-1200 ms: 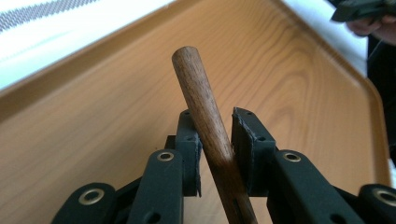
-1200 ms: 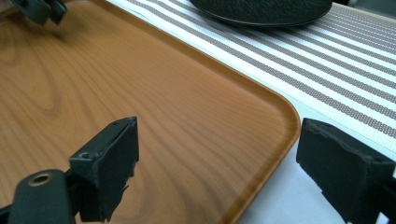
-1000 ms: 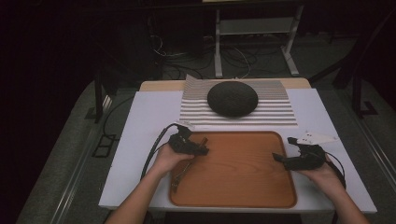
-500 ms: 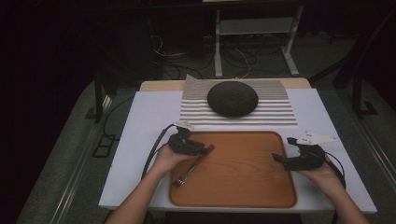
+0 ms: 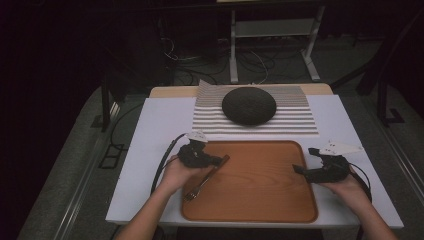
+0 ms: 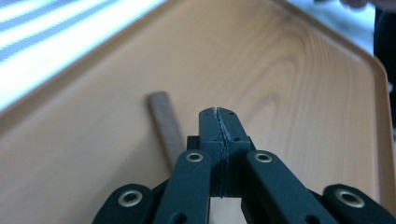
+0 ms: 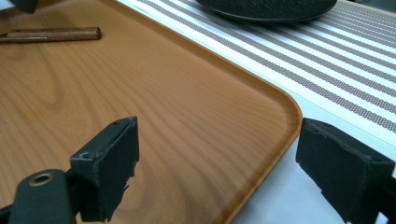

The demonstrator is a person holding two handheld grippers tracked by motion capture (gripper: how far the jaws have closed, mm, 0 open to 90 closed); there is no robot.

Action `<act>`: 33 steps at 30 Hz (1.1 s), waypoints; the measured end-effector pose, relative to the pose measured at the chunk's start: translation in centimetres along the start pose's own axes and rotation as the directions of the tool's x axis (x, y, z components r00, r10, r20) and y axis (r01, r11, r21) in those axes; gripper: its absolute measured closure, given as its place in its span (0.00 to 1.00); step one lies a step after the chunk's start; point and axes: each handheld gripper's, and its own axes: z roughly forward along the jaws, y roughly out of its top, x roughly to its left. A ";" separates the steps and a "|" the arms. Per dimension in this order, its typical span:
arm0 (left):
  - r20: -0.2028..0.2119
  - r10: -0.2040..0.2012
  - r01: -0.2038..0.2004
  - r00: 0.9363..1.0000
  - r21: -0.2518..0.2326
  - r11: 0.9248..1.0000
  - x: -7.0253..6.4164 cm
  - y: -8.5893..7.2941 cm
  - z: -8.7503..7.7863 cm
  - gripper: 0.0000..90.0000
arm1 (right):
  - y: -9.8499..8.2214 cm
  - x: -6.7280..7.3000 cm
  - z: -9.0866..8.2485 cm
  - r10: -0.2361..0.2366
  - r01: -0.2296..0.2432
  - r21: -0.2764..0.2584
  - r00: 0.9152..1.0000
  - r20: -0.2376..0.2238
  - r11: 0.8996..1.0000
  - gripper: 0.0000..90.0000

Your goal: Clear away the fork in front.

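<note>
Left gripper point(image 6: 218, 116) shut empty, beside the fork point(image 5: 206, 177).

Bare tray point(image 5: 260, 185) middle — fork point(image 5: 206, 178) at left edge, dark dome point(image 5: 249, 105) beyond

Dim and dark around the white table point(image 5: 160, 125); glaring, blown-out striped cloth point(image 6: 42, 42); blurred near black jaws.

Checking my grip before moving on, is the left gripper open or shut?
Shut: the left gripper has jaws pressed together with nothing between; the fork lies beside it.
</note>
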 end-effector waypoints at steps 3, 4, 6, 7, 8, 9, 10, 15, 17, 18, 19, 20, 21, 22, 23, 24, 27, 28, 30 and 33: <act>-0.006 0.030 -0.030 1.000 0.042 0.999 -0.9 -0.3 0.9 1.00 | 0.0 0.0 -0.1 0.006 -0.006 -0.003 1.000 0.000 1.000 0.15; -0.011 0.040 -0.039 0.999 0.059 0.997 -1.0 -0.4 1.2 1.00 | 0.1 -0.1 -0.1 0.009 -0.009 -0.007 1.000 -0.001 1.000 0.15; -0.013 0.048 -0.047 0.999 0.080 0.996 -1.0 -0.5 1.7 1.00 | 0.1 -0.2 -0.1 0.020 -0.020 -0.009 1.000 -0.003 1.000 0.15; -0.013 0.048 -0.047 0.999 0.082 0.996 -1.0 -0.5 1.8 1.00 | 0.1 -0.2 -0.1 0.022 -0.022 -0.008 1.000 -0.001 1.000 0.15; -0.014 0.050 -0.049 0.999 0.086 0.995 -1.0 -0.5 1.9 1.00 | 0.0 -0.3 -0.1 0.022 -0.022 -0.008 1.000 0.000 1.000 0.15; -0.016 0.048 -0.047 0.999 0.088 0.995 -1.0 -0.5 2.0 1.00 | 0.0 -0.3 -0.1 0.024 -0.024 -0.009 1.000 0.001 1.000 0.15; -0.021 0.049 -0.047 0.999 0.098 0.994 -1.0 -0.5 2.1 1.00 | 0.0 -0.3 -0.2 0.028 -0.028 -0.009 1.000 0.003 1.000 0.15; -0.042 0.057 -0.052 0.997 0.124 0.991 -0.6 -0.8 2.4 1.00 | 0.0 -0.4 -0.3 0.033 -0.032 -0.013 0.999 0.006 0.999 0.15; -0.049 0.054 -0.048 0.997 0.123 0.991 -0.4 -0.8 2.3 1.00 | 0.0 -0.4 -0.3 0.033 -0.033 -0.014 0.999 0.007 0.999 0.15; -0.051 0.054 -0.047 0.997 0.122 0.991 -0.4 -0.8 2.2 1.00 | 0.0 -0.4 -0.4 0.033 -0.033 -0.015 0.999 0.007 0.999 0.14; -0.055 0.051 -0.044 0.997 0.122 0.992 -0.3 -0.8 2.2 1.00 | 0.0 -0.4 -0.4 0.035 -0.035 -0.015 0.999 0.007 0.999 0.15; -0.058 0.052 -0.044 0.997 0.122 0.992 -0.2 -0.8 2.1 1.00 | 0.0 -0.4 -0.4 0.036 -0.036 -0.015 0.999 0.006 0.999 0.15; -0.060 0.050 -0.042 0.997 0.120 0.992 -0.2 -0.8 2.1 1.00 | 0.0 -0.4 -0.4 0.037 -0.037 -0.016 0.999 0.003 0.999 0.14; -0.065 0.049 -0.041 0.997 0.120 0.992 -0.1 -0.8 2.0 1.00 | 0.0 -0.4 -0.4 0.038 -0.038 -0.016 0.999 0.002 0.999 0.14; -0.067 0.049 -0.041 0.997 0.121 0.992 0.0 -0.8 2.0 1.00 | 0.0 -0.4 -0.4 0.037 -0.037 -0.015 0.999 0.001 0.999 0.14; -0.073 0.047 -0.038 0.996 0.120 0.992 0.0 -0.9 1.9 1.00 | 0.0 -0.4 -0.4 0.036 -0.036 -0.015 0.999 0.000 0.999 0.14; -0.086 0.043 -0.033 0.995 0.115 0.993 0.3 -0.9 1.7 0.99 | 0.0 -0.4 -0.4 0.037 -0.037 -0.013 0.999 -0.003 0.999 0.14; -0.087 0.038 -0.028 0.995 0.114 0.993 0.5 -0.9 1.7 1.00 | -0.1 -0.4 -0.4 0.037 -0.037 -0.013 0.999 -0.004 0.999 0.14; -0.092 0.031 -0.021 0.995 0.108 0.994 0.7 -1.0 1.5 1.00 | -0.1 -0.4 -0.3 0.038 -0.038 -0.013 0.999 -0.004 0.999 0.14; -0.106 0.021 -0.010 0.994 0.105 0.994 1.1 -1.2 1.2 0.99 | -0.1 -0.4 -0.4 0.038 -0.038 -0.013 0.999 -0.004 0.999 0.14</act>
